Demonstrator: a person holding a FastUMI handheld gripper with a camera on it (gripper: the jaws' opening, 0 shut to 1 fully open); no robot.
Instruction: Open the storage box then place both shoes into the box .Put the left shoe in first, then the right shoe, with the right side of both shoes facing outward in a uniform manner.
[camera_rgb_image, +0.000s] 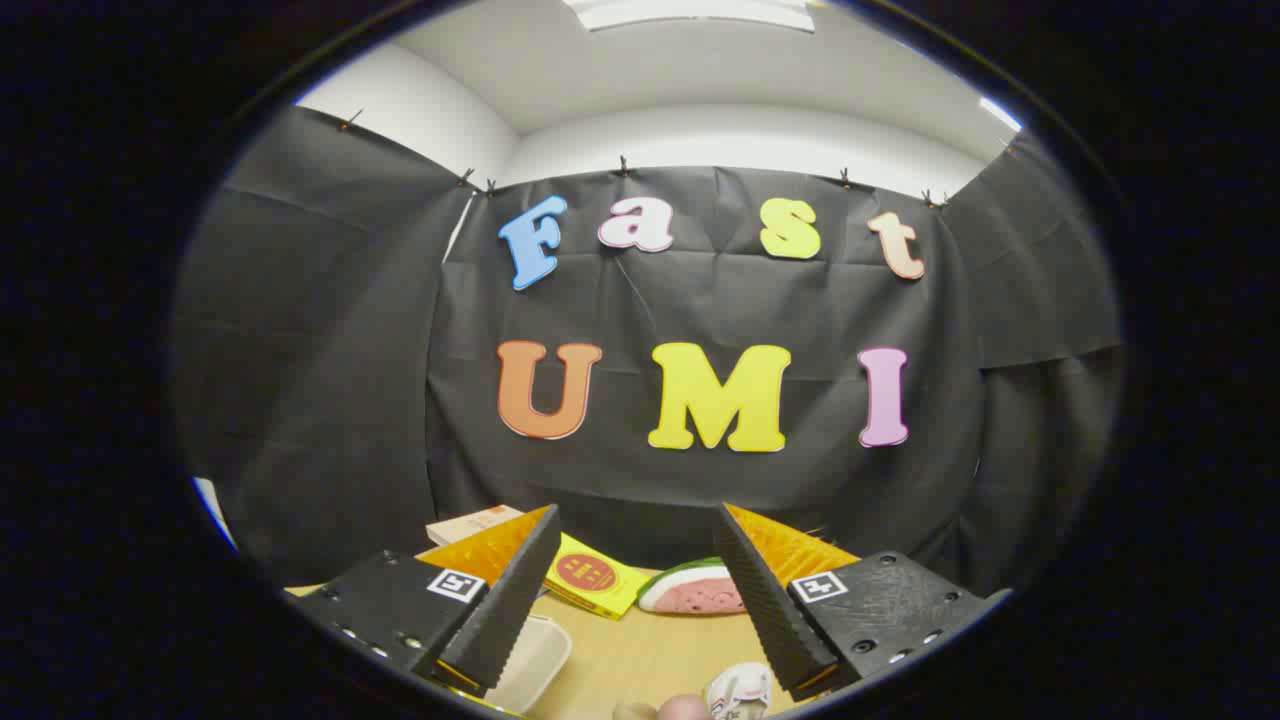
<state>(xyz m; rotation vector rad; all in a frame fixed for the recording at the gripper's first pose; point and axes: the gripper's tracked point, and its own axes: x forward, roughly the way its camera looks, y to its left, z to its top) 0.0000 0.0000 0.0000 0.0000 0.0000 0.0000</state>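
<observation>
My gripper (637, 525) is held high above the wooden table (640, 645), its two black ribbed fingers (505, 600) spread wide apart and open, with nothing between them. Low down, close to the right finger, the tip of a small white shoe (738, 688) with dark markings peeks in. A pale rounded container edge (535, 665), maybe the storage box or its lid, lies under the left finger; I cannot tell which.
A yellow packet with a red round mark (592, 578) lies just beyond the left finger. A watermelon-slice toy (692, 590) rests by the right finger. A light cardboard box (472, 523) stands behind the left finger. A fingertip (660, 710) shows near the shoe.
</observation>
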